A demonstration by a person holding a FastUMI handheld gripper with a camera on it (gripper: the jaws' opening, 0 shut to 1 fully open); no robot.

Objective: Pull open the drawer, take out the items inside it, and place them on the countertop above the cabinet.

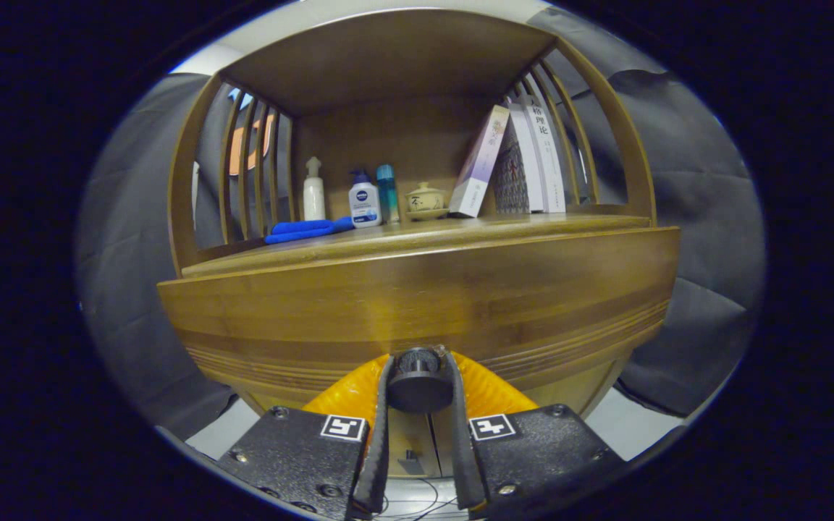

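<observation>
A: Why's the claw [419, 383] clenched on that round drawer knob [419, 381]?
B: To tug the drawer [417, 304] open. It's at 12 o'clock from the fingers, shut, right under the worktop [460, 230].

hand-held gripper [419, 373] | level, pointing forward | fingers [381, 434] clamped together

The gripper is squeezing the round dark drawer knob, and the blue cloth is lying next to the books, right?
Not quite. In the gripper view the gripper does squeeze the round dark drawer knob, but the blue cloth lies beside the white bottle, across the shelf from the leaning books.
</observation>
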